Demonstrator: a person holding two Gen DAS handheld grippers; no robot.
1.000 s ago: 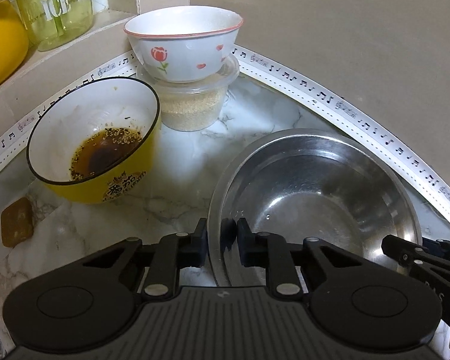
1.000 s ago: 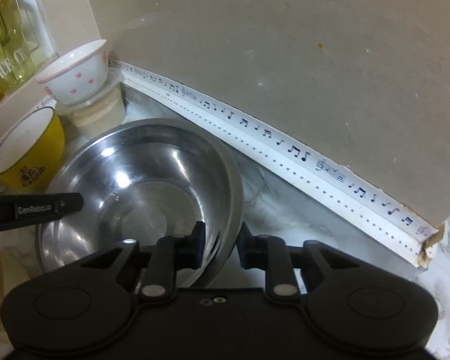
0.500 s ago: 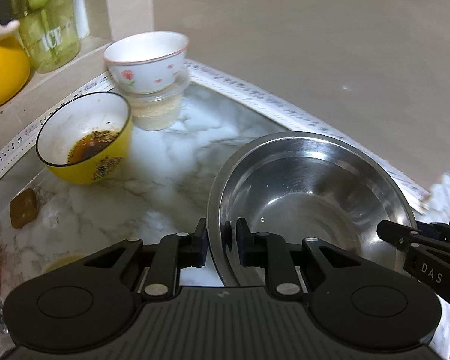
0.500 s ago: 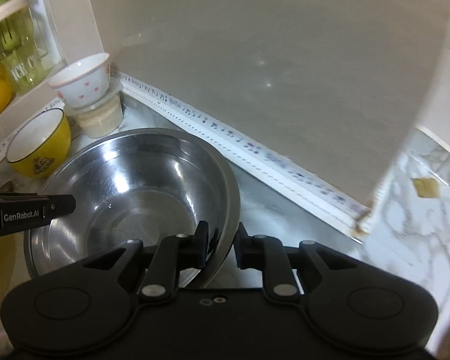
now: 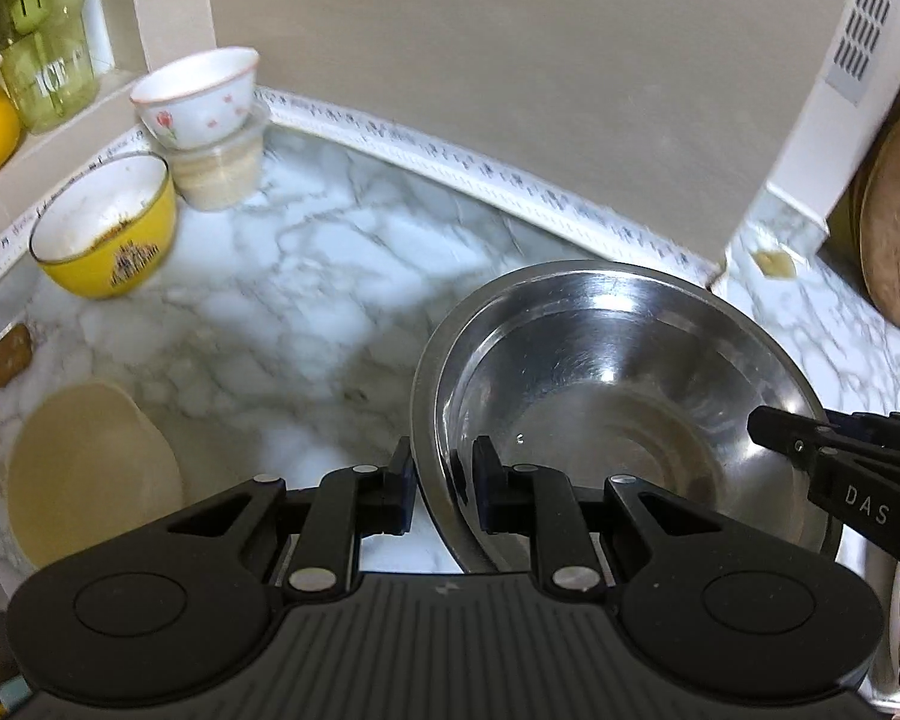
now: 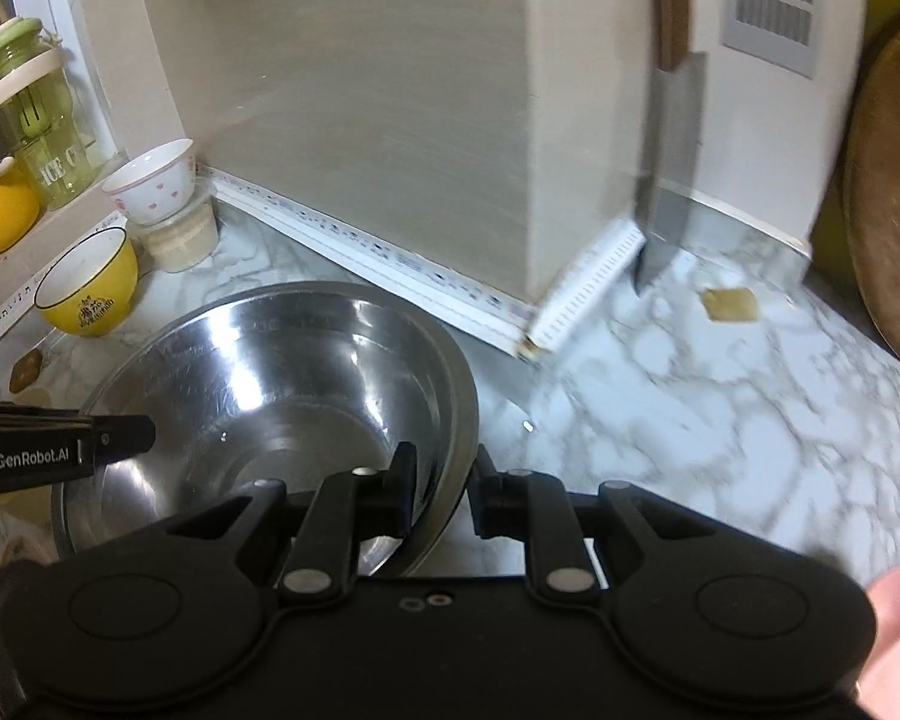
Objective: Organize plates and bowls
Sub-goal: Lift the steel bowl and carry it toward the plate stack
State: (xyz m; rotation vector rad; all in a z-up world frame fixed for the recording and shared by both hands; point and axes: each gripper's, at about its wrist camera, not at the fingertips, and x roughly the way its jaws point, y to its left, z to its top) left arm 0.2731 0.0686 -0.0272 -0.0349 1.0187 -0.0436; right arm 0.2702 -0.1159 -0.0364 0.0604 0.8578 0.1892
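Note:
A large steel bowl is held between both grippers above the marble counter; it also shows in the right wrist view. My left gripper is shut on its left rim. My right gripper is shut on its right rim. A yellow bowl with brown sauce residue sits at the back left. A white flowered bowl rests on a clear plastic tub in the corner.
A beige round lid or plate lies at the near left. A green bottle and yellow pot stand on the window ledge. A wooden board and a knife lean at the right wall.
Both grippers have carried the steel bowl back and to the right, away from the corner bowls. The wall corner, knife and wooden board have come into view.

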